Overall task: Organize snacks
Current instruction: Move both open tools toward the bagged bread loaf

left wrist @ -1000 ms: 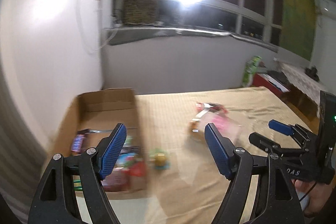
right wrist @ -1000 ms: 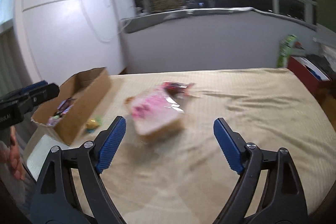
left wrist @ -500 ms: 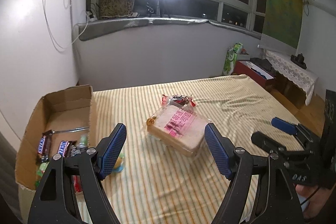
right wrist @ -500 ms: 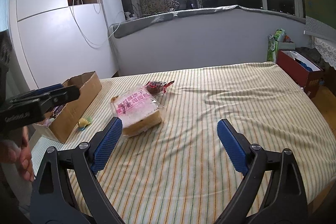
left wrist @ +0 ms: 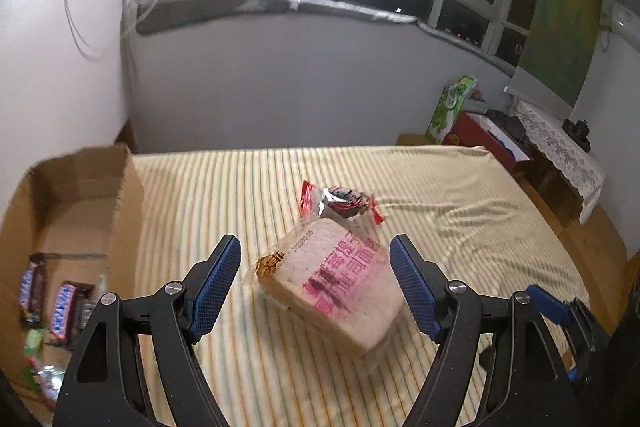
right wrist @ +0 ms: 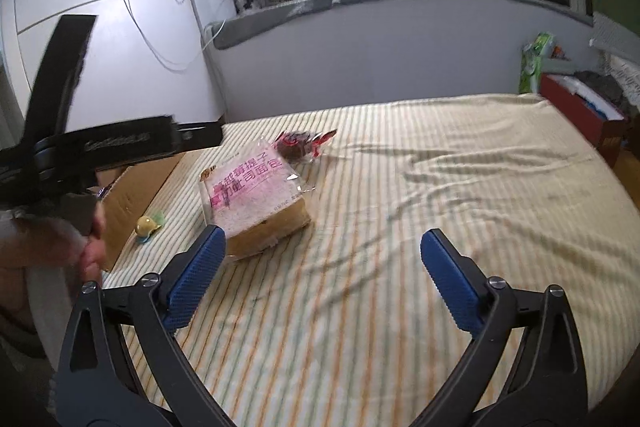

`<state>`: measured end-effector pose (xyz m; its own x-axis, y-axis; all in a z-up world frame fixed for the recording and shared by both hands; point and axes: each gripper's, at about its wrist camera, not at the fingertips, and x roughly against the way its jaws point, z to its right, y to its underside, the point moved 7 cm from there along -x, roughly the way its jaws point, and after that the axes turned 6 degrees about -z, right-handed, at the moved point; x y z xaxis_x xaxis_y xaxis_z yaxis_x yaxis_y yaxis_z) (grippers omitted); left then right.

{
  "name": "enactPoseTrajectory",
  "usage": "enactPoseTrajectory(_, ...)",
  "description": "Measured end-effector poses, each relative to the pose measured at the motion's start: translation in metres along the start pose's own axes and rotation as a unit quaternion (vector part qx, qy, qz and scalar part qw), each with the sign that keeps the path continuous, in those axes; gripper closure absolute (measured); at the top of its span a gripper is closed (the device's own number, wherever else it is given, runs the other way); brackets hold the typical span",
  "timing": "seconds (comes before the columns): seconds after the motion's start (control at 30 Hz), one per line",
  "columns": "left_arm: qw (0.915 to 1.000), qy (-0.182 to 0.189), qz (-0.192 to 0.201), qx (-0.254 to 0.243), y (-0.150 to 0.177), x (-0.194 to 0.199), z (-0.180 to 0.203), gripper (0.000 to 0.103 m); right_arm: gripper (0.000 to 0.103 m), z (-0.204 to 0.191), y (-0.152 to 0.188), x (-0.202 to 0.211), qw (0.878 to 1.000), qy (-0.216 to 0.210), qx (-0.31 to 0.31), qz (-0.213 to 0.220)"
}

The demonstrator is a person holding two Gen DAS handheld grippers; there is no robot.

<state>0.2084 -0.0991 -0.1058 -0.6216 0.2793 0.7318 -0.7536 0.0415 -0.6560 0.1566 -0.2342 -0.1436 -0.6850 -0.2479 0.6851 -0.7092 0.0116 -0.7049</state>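
A bagged loaf of sliced bread with pink print (left wrist: 332,287) (right wrist: 256,199) lies on the striped bed sheet (left wrist: 460,227). My left gripper (left wrist: 316,287) is open and hovers over it; the loaf shows between the blue pads, which stand clear of it. My right gripper (right wrist: 324,279) is open, its jaws still opening, with only bare sheet between them and the loaf ahead to its left. A small red-wrapped snack (left wrist: 340,199) (right wrist: 300,143) lies just behind the loaf. The open cardboard box (left wrist: 80,187) (right wrist: 132,187) at the left holds several snack bars (left wrist: 60,307).
A small yellow-green sweet (right wrist: 146,225) lies beside the box. A person's hand (right wrist: 92,247) holds the left tool. A red box (right wrist: 580,111) and a green bag (left wrist: 452,107) stand off the bed's right side. A grey wall runs behind the bed.
The left gripper has swung right, from the box to over the bread loaf. The right gripper's jaws have spread wider and it has edged down toward the sheet.
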Motion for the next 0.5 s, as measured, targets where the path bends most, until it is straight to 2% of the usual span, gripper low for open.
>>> enactPoseTrajectory(0.13, 0.9986, 0.018, -0.037, 0.034, -0.005, -0.031, -0.010, 0.026, 0.003, -0.016, -0.002, -0.029, 0.999, -0.015, 0.022, -0.032)
enactPoseTrajectory(0.23, 0.9977, 0.011, -0.053, 0.041, -0.008, -0.048, -0.017, 0.026, 0.003, -0.032, -0.001, -0.050, 0.997, -0.031, 0.041, -0.057)
enactPoseTrajectory(0.33, 0.9963, 0.022, -0.066, 0.049, -0.008, -0.059, -0.020, 0.026, 0.003, -0.038, 0.000, -0.069, 0.995, -0.030, 0.045, -0.084)
enactPoseTrajectory(0.43, 0.9949, 0.038, -0.079, 0.048, -0.005, -0.067, -0.018, 0.026, 0.003, -0.039, -0.005, -0.074, 0.995, -0.039, 0.039, -0.083)
enactPoseTrajectory(0.47, 0.9943, 0.047, -0.084, 0.045, -0.003, -0.069, -0.015, 0.026, 0.008, -0.039, -0.005, -0.075, 0.995, -0.043, 0.039, -0.084)
enactPoseTrajectory(0.5, 0.9937, 0.055, -0.088, 0.042, -0.002, -0.071, -0.011, 0.026, 0.022, -0.041, -0.004, -0.076, 0.994, -0.050, 0.039, -0.086)
